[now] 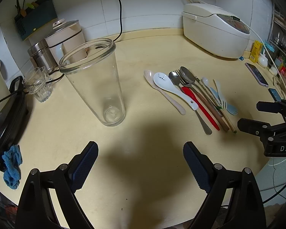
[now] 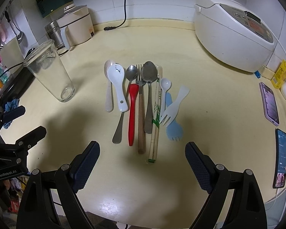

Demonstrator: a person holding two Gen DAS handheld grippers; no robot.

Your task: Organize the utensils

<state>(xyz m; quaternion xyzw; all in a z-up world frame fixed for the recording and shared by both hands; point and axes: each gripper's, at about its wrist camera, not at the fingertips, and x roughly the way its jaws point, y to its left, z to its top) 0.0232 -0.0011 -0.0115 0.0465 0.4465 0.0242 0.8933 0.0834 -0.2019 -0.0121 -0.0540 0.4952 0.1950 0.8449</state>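
Observation:
A tall empty clear glass (image 1: 97, 80) (image 2: 49, 72) stands upright on the cream counter (image 1: 143, 57). A row of utensils lies to its right: a white ceramic spoon (image 2: 117, 87), a red-handled spoon (image 2: 132, 112), a wood-handled fork (image 2: 141, 118), a large metal spoon (image 2: 149, 87), wrapped chopsticks (image 2: 156, 118), and pale plastic sporks (image 2: 173, 112). My left gripper (image 1: 141, 164) hovers open over bare counter in front of the glass. My right gripper (image 2: 142, 164) hangs open just short of the utensil handles, nothing between its fingers.
A white rice cooker (image 2: 234, 30) sits at the back right. A beige electric pot (image 2: 76, 26), a steel canister (image 1: 41, 56) and small tumblers (image 1: 38, 85) stand at the back left. Two phones (image 2: 269, 103) lie on the right edge. A blue cloth (image 1: 12, 167) rests at the left.

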